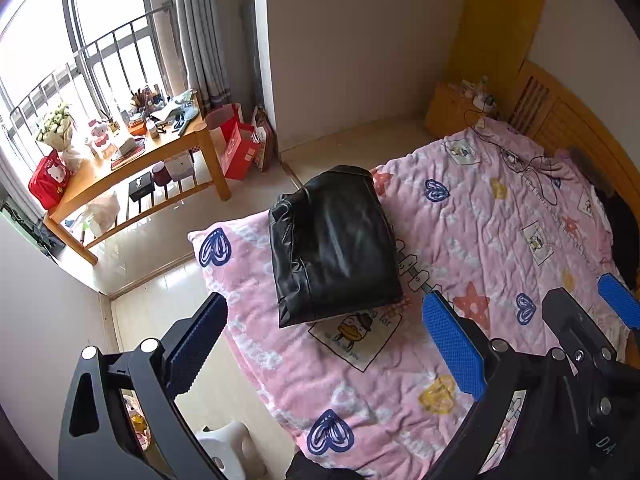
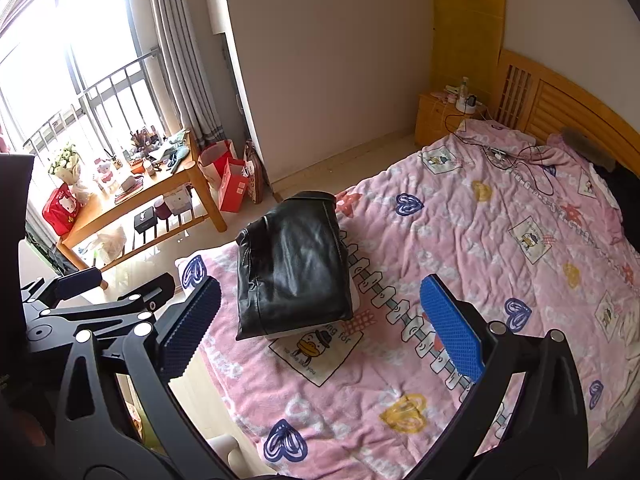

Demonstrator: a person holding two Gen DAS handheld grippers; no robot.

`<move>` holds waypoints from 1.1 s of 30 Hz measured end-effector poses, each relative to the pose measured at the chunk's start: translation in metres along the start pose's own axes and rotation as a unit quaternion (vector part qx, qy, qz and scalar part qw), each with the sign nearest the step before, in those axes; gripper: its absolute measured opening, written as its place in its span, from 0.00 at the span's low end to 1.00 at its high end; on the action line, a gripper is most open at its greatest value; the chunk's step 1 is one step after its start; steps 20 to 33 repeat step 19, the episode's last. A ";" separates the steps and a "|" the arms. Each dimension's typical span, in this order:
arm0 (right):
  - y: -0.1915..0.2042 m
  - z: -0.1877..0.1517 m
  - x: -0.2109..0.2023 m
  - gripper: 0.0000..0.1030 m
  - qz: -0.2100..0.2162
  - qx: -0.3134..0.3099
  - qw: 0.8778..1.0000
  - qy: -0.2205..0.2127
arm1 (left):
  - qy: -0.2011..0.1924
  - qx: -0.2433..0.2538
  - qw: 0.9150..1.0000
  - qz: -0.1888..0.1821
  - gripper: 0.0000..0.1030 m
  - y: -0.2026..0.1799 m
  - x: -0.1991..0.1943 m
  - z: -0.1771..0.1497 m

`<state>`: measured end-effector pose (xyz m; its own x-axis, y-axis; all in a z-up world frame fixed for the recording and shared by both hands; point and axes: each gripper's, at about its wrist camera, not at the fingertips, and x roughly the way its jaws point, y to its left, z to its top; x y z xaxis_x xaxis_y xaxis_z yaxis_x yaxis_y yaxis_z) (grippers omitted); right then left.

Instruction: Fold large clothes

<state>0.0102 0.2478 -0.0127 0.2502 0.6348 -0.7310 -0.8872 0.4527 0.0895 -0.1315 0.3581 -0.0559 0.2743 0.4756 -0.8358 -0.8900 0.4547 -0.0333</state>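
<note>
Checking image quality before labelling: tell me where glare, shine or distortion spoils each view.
Left wrist view: window blown out white, railing and walls bowed by the fisheye. Right wrist view: same washed-out window, soft highlights on the folded black jacket, corners vignetted black.

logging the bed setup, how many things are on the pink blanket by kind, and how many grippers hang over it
Folded black jacket: 1
Tangle of black cables near the headboard: 1
Dark heap at the headboard end, too cut off to identify: 1
Grippers, both open and holding nothing: 2, left gripper and right gripper
Total: 5, all over one pink blanket
</note>
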 end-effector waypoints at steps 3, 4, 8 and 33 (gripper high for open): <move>0.000 0.000 0.001 0.94 0.001 0.000 1.000 0.000 | -0.001 0.003 1.000 0.000 0.92 0.000 0.003 0.002; 0.000 0.000 0.003 0.94 0.001 0.001 1.000 0.000 | -0.003 0.002 1.000 0.002 0.92 0.000 0.002 0.001; 0.001 -0.002 0.007 0.94 0.005 0.007 1.000 0.003 | -0.002 0.003 1.000 -0.004 0.92 -0.001 0.006 0.007; 0.001 -0.005 0.007 0.94 0.007 0.009 1.000 0.005 | 0.000 0.005 1.000 -0.010 0.92 0.004 0.007 0.009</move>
